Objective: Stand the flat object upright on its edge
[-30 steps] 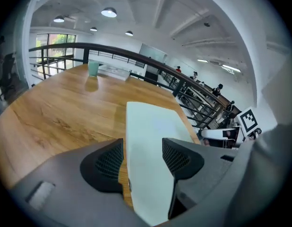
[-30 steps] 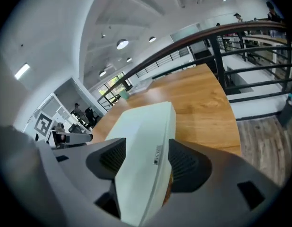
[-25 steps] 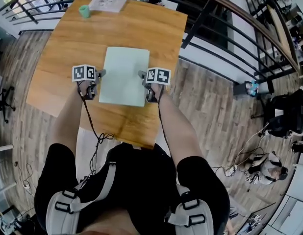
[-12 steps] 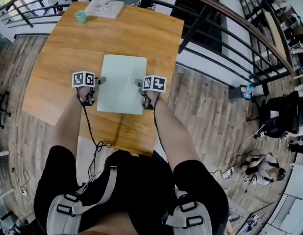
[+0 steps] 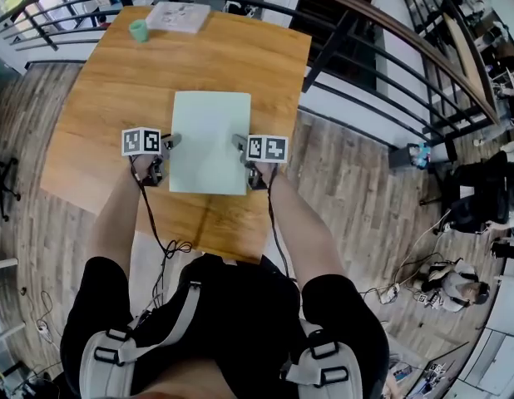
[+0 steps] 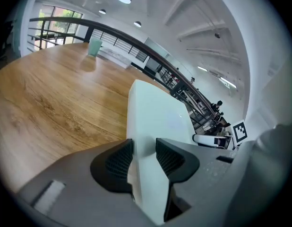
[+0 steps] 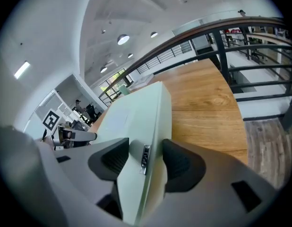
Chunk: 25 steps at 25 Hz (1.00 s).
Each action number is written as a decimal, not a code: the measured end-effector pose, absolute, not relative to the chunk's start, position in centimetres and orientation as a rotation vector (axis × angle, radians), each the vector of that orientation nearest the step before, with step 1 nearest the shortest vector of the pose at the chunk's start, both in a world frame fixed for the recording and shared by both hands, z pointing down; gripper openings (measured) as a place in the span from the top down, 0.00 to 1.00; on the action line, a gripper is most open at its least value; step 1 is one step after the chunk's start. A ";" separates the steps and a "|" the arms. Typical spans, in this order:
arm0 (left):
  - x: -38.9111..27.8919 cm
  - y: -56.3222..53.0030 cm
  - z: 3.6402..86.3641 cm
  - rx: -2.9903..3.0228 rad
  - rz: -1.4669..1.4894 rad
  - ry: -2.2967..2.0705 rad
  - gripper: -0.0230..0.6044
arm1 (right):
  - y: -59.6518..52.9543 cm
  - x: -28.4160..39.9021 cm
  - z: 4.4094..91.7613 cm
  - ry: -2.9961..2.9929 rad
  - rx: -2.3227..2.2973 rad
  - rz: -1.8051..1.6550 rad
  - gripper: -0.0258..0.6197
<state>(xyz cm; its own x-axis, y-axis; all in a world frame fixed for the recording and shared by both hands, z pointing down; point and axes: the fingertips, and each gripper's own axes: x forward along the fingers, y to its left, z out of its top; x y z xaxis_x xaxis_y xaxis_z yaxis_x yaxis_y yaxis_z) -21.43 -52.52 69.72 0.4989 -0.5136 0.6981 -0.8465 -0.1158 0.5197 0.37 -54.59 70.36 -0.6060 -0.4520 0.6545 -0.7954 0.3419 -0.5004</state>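
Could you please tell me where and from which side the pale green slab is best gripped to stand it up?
Likely its long side edges, one from each side: the slab lies flat on the table, too wide for one claw, edges thin. The left claw and right claw are closing, an edge between each one's jaws.

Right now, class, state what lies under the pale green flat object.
Wooden table shows all round the flat object, so it apparently lies on that. The jaws of the left gripper and right gripper are closing with its side edges between them. Anything else beneath is covered.
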 end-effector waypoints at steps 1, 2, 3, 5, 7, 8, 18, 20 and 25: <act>-21.3 -52.3 68.8 1.808 0.424 -1.158 0.71 | -54.4 0.4 69.4 -2.228 1.104 1.120 0.61; -21.2 -52.0 67.8 1.843 0.427 -1.170 0.71 | -54.1 0.4 68.5 -2.246 1.109 1.068 0.61; -21.2 -51.8 66.8 1.882 0.442 -1.182 0.71 | -53.9 0.5 67.4 -2.264 1.114 1.012 0.61; -20.9 -51.7 64.5 1.965 0.481 -1.202 0.71 | -53.7 0.7 64.8 -2.302 1.128 0.897 0.61; -20.5 -52.0 62.0 2.047 0.508 -1.225 0.71 | -53.8 1.1 62.2 -2.342 1.149 0.777 0.61; -20.2 -52.1 60.8 2.091 0.520 -1.236 0.71 | -53.7 1.2 61.1 -2.360 1.164 0.714 0.61; -17.8 -52.6 52.5 2.415 0.474 -1.322 0.72 | -51.8 3.5 51.5 -2.480 1.428 0.256 0.63; -17.4 -52.6 51.8 2.453 0.435 -1.334 0.72 | -51.3 3.9 50.4 -2.477 1.479 0.162 0.63; -15.8 -52.7 50.9 2.534 0.415 -1.385 0.73 | -50.2 5.4 49.4 -2.460 1.563 0.007 0.64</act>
